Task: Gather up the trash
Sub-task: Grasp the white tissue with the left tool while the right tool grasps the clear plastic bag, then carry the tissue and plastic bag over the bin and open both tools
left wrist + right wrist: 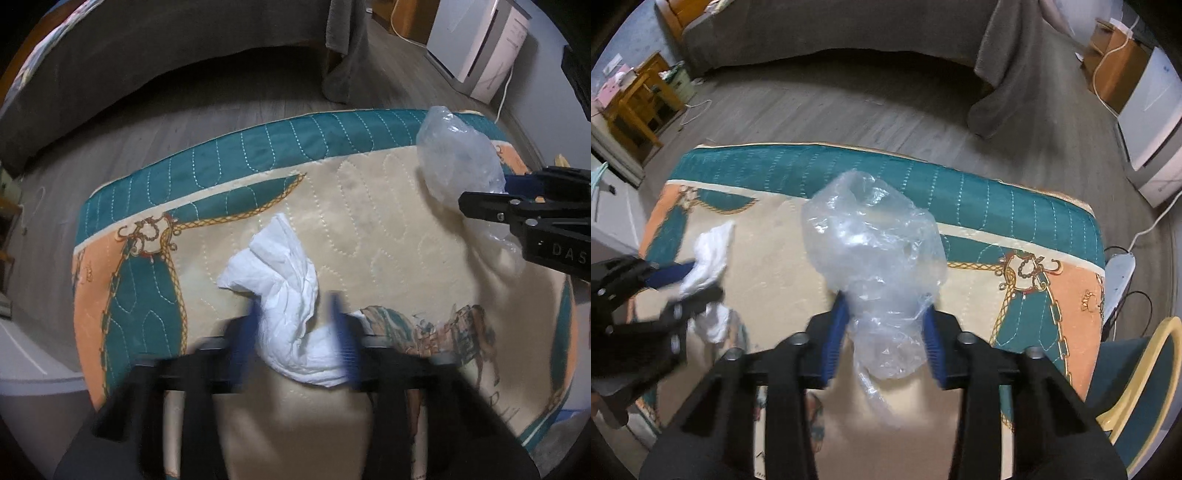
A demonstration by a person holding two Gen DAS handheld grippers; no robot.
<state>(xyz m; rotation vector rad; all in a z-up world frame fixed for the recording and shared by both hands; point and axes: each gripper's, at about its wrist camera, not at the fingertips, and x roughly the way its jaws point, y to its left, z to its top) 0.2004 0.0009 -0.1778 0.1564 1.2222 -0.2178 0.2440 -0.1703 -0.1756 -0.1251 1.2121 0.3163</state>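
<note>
The left gripper (pixel 295 314) is pointing steeply downward, its blue-padded fingers (pixel 245 332) pressing in from both sides on a crumpled white tissue (pixel 284 266), the jaws standing narrow. Well off to its right, the right gripper (pixel 884 314) is angling down just as steeply, its blue pads (pixel 833 343) squeezing the lower part of a crumpled clear plastic bag (pixel 875 243). Both grippers are sitting side by side, black bodies nearest the holder, fingertips reaching toward the far side.

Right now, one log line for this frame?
left gripper: shut on tissue | right gripper: pads on plastic bag | both over quilted mat | bin: not in view
</note>
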